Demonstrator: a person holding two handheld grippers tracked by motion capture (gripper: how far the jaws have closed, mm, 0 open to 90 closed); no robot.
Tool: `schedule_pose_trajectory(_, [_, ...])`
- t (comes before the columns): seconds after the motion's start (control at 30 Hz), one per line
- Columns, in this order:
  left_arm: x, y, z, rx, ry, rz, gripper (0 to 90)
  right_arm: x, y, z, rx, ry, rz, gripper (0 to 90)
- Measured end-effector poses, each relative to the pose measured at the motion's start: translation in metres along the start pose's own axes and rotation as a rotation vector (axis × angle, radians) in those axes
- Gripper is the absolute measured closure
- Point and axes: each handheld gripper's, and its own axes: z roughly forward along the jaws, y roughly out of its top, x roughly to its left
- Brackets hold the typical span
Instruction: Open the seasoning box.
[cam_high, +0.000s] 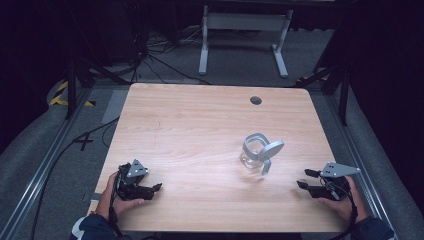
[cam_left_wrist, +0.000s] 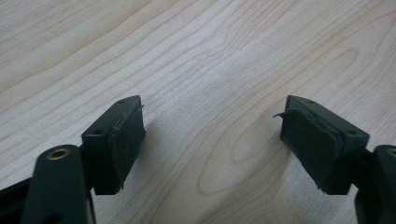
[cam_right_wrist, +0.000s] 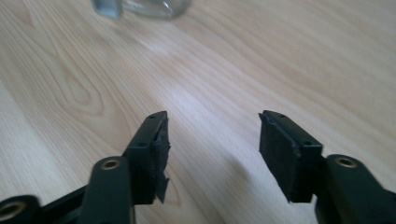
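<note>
No text, label, brand or number can be read anywhere; the wooden table (cam_high: 200, 130) bears only its grain. The glass jar (cam_high: 255, 152) carries no legible marking.

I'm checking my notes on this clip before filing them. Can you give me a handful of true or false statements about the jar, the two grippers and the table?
1. The clear glass jar with its grey hinged lid stands right of the middle of the light wooden table. True.
2. The left gripper is clamped on the jar. False: its jaws stand apart over bare wood, far from the jar.
3. The right gripper is open with nothing between its jaws. True.
4. The jar's lid is shut flat on its mouth. False: it is swung open, tilted to the jar's side.
</note>
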Motion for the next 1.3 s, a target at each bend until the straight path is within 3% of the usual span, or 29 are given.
schedule_pose_trajectory(0.1, [0.002, -0.003, 0.002, -0.025, 0.01, -0.004, 13.8, -0.006, -0.011, 0.002, 0.035, 0.0, 0.051, 34.1])
schedule_pose_trajectory(0.3, [0.001, -0.003, 0.003, -0.025, 0.011, -0.02, 11.9, -0.011, -0.021, 0.0, -0.008, -0.004, 0.085, 28.8])
schedule_pose_trajectory(0.43, [-0.001, -0.003, 0.003, -0.029, 0.027, -0.024, 11.8, -0.009, -0.02, 0.002, -0.005, -0.001, 0.07, 26.1])
schedule_pose_trajectory(0.47, [0.0, -0.003, 0.002, -0.028, 0.037, -0.007, 11.8, -0.009, -0.02, 0.002, -0.004, -0.001, 0.071, 26.0])
schedule_pose_trajectory(0.6, [0.0, -0.003, 0.002, -0.026, 0.035, -0.013, 11.6, -0.009, -0.02, 0.002, -0.004, -0.001, 0.071, 25.8])
schedule_pose_trajectory(0.63, [-0.002, -0.003, 0.003, -0.025, 0.03, -0.04, 11.5, -0.009, -0.02, 0.002, -0.004, -0.002, 0.07, 25.8])
schedule_pose_trajectory(0.8, [-0.001, -0.003, 0.003, -0.027, 0.034, -0.021, 10.9, -0.008, -0.02, 0.003, -0.005, -0.003, 0.069, 25.6])
schedule_pose_trajectory(1.3, [-0.001, -0.003, 0.003, -0.029, 0.034, -0.029, 10.9, -0.009, -0.019, 0.004, 0.001, 0.005, 0.065, 22.4])
